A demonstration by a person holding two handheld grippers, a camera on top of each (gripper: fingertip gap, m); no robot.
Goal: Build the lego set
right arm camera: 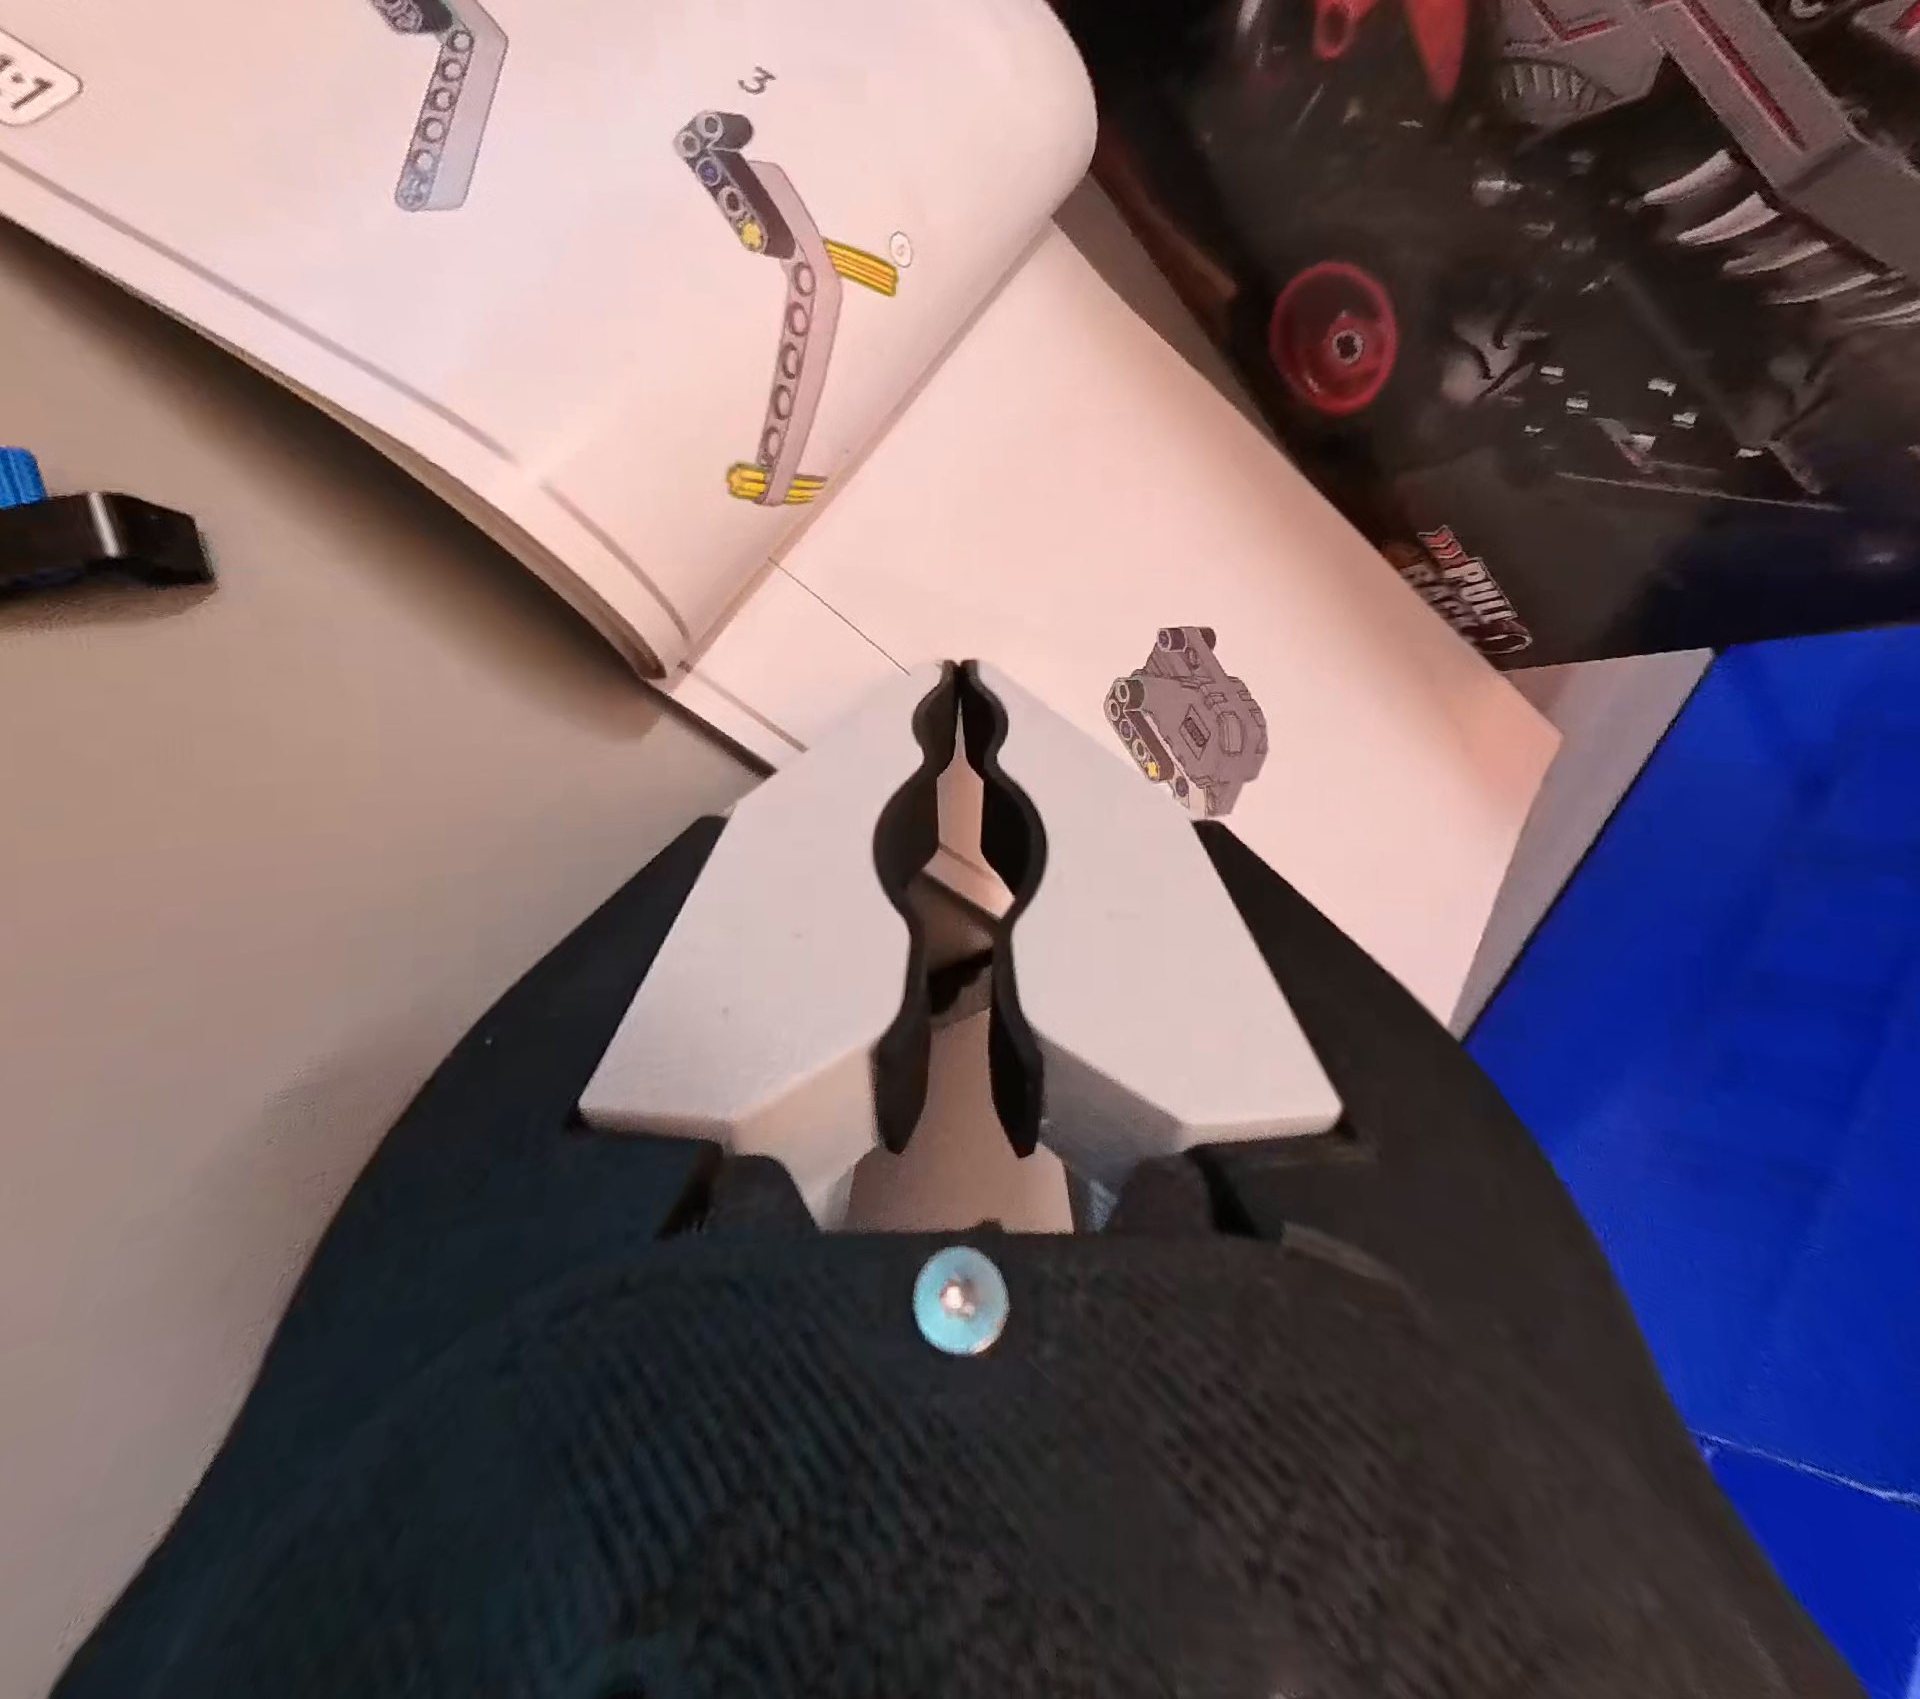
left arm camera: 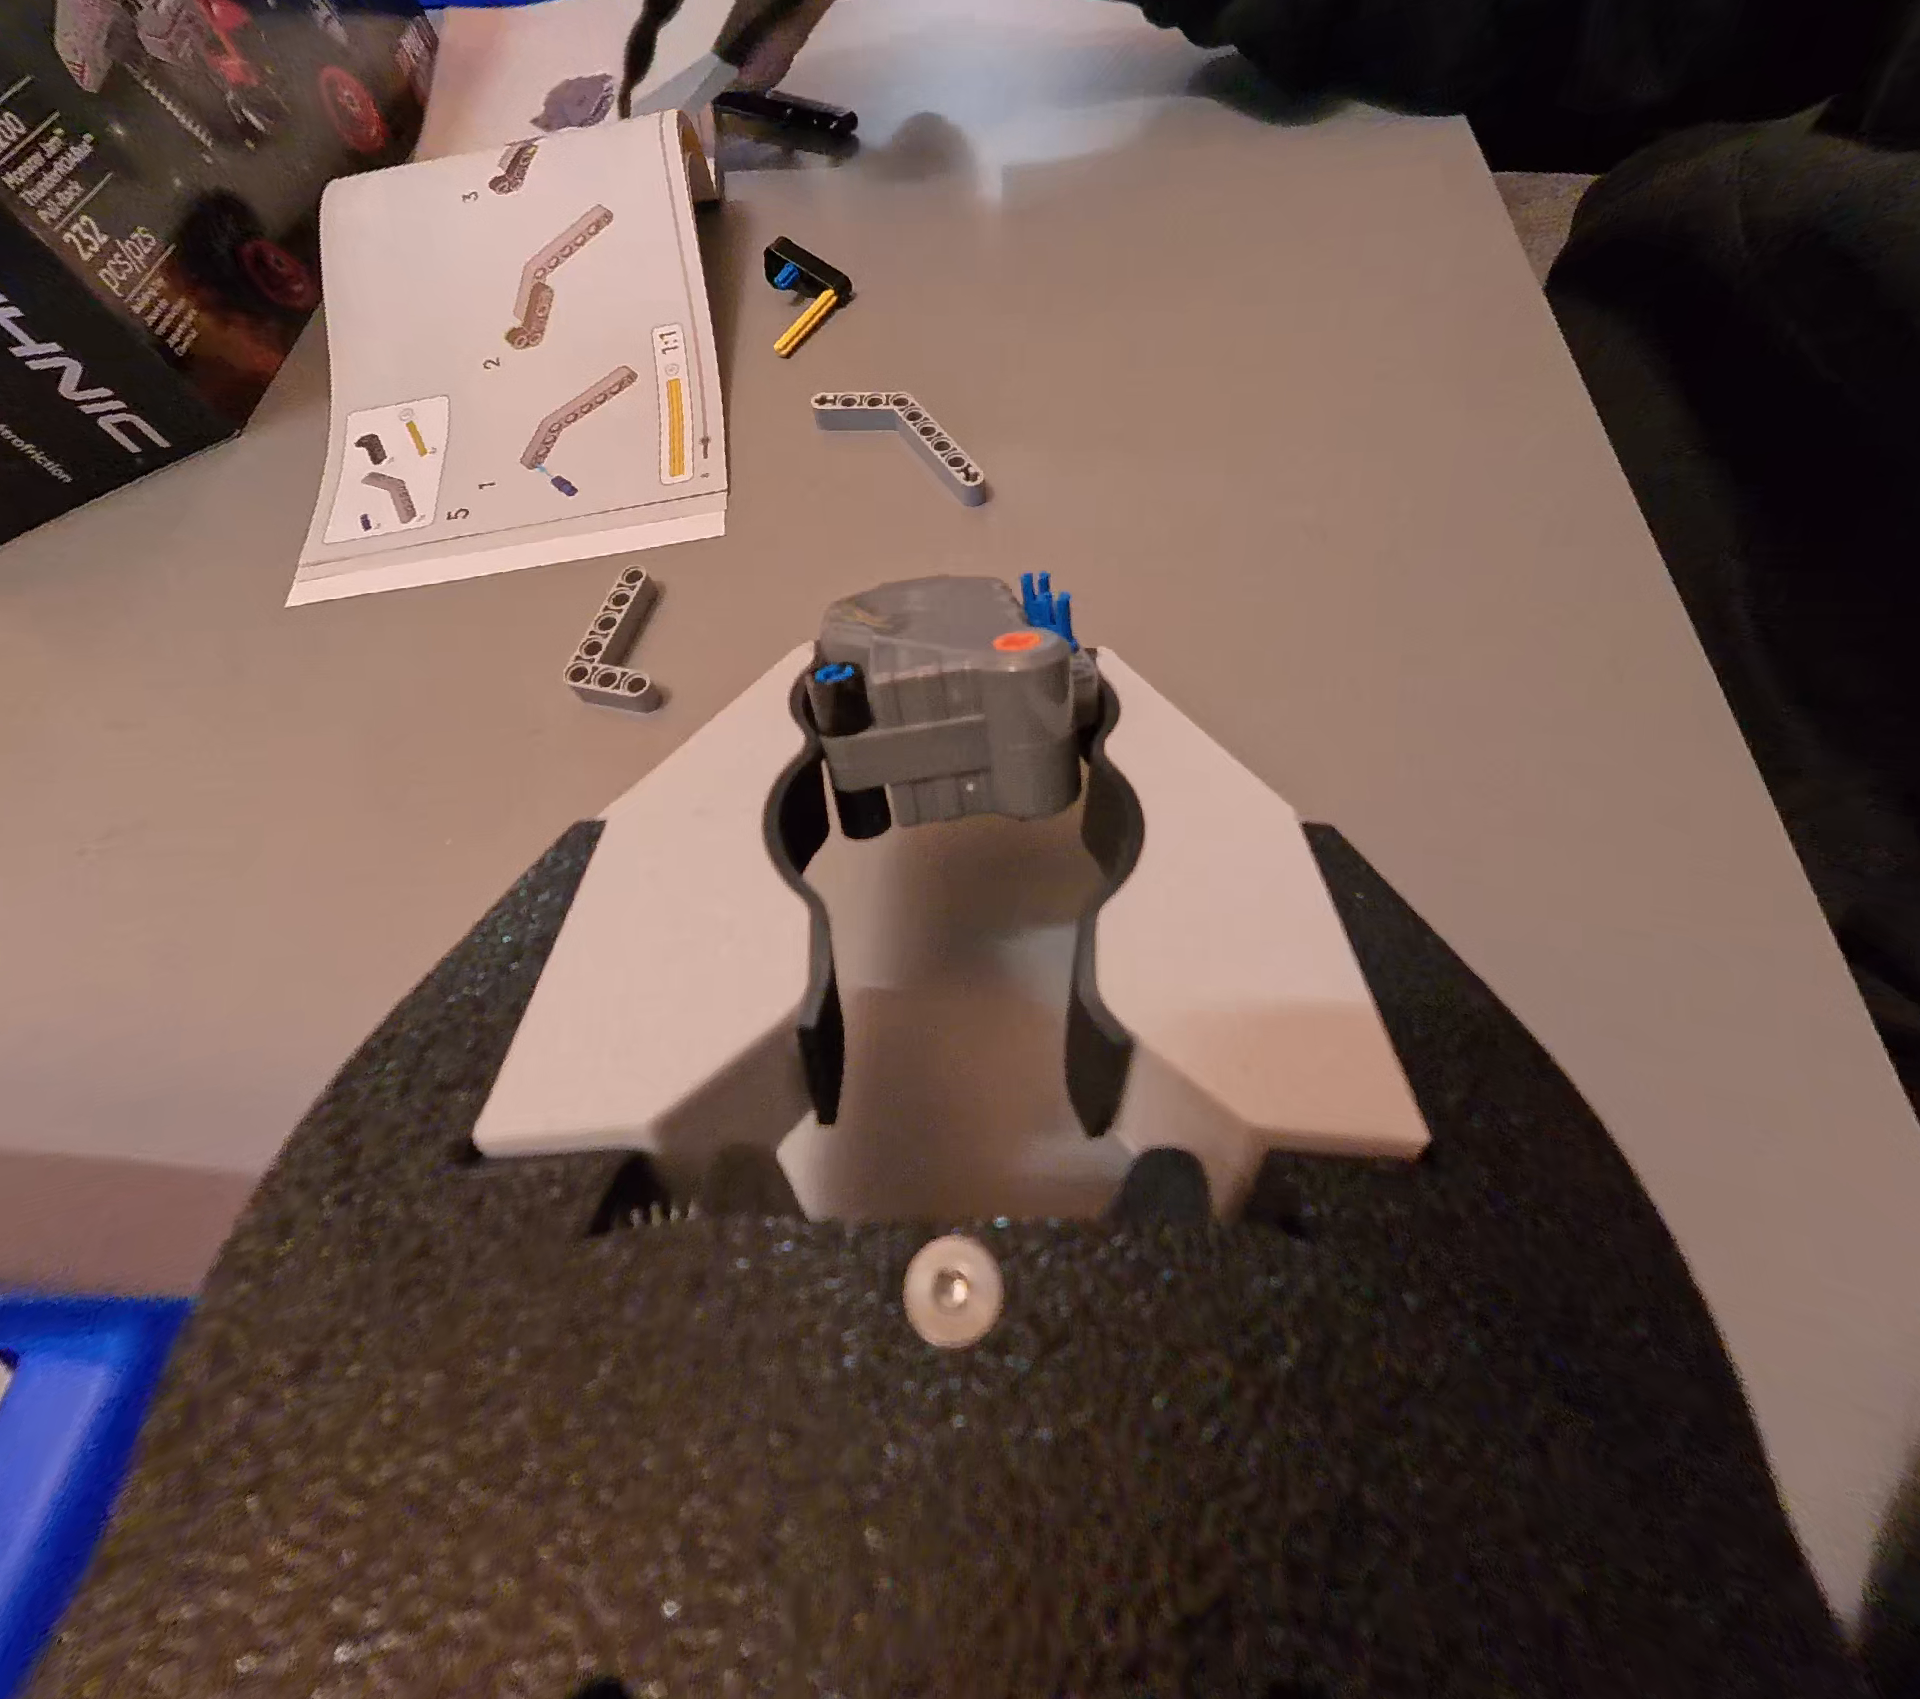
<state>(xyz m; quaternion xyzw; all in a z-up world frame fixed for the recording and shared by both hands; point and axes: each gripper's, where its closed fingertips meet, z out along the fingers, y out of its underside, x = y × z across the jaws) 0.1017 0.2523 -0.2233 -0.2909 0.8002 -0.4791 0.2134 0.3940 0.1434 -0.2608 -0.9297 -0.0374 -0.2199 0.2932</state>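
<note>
- Left gripper (left arm camera: 951,714) is clamping the grey motor block (left arm camera: 951,704), blue pins sticking out, above the table (left arm camera: 1247,610).
- Right gripper (right arm camera: 956,673) is pinching its tips together over the instruction booklet (right arm camera: 623,195), box (right arm camera: 1558,195) at two o'clock.

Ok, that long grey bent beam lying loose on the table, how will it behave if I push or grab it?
The grey bent beam lies flat on the smooth table, so a push would probably slide or spin it, not roll it. It looks like rigid plastic, likely stiff and light. Its thin profile may make pinching from above awkward.
</note>
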